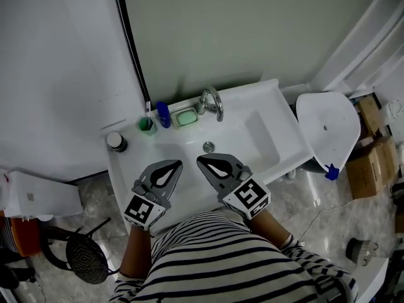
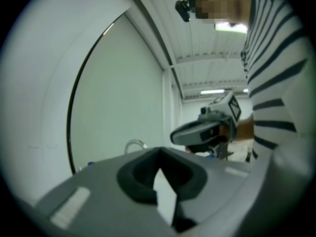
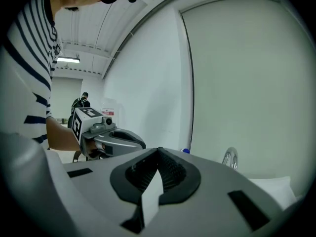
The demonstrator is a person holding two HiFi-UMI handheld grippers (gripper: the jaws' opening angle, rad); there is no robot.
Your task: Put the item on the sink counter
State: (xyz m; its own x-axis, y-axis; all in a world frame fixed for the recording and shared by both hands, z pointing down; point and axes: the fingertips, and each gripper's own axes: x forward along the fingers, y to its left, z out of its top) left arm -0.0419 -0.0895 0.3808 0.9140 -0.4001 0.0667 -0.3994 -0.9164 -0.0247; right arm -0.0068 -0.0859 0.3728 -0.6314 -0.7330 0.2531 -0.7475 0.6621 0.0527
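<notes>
Standing against a pale green wall (image 1: 227,30), a white sink (image 1: 262,137) is shown, with its tabletop (image 1: 129,166) running along the back and left of the basin. Along the back edge, left of the faucet (image 1: 213,101), a green soap dish (image 1: 186,117), a blue bottle (image 1: 163,114) and a green cup (image 1: 146,124) holding a toothbrush are lined up. A dark-lidded jar (image 1: 116,142) is set at the left corner. All four rest on the tabletop; which of them is the task's item cannot be told.

The left tool (image 1: 175,166) and the right tool (image 1: 202,161) are held side by side over the front rim of the sink, tips pointed toward the drain (image 1: 208,147). Both tools are closed, jaws together, with nothing gripped.

A white toilet (image 1: 328,131) is seen to the right, with cardboard boxes (image 1: 372,160) beyond it on the marbled floor (image 1: 95,201).
</notes>
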